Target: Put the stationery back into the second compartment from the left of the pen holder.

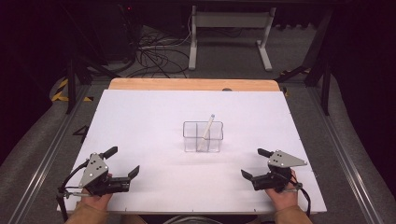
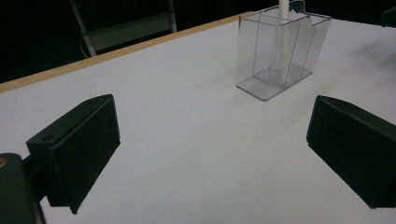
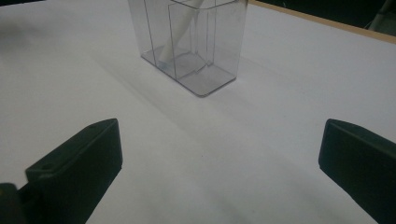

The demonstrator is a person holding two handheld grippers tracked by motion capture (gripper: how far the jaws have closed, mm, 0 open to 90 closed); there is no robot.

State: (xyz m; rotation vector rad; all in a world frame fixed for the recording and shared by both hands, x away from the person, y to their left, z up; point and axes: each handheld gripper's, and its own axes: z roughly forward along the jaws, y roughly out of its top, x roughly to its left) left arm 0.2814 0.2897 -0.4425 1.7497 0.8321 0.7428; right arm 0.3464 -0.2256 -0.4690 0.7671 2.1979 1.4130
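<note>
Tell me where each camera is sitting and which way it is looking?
High view: above the person's side, looking forward and down on the white table, with both hands, the left gripper and the right gripper.
Left gripper view: rides on the left gripper, looking between its open black jaws across the table.
Right gripper view: rides on the right gripper, looking between its open jaws across the table.
All three share the clear divided holder with a white pen leaning in it.
</note>
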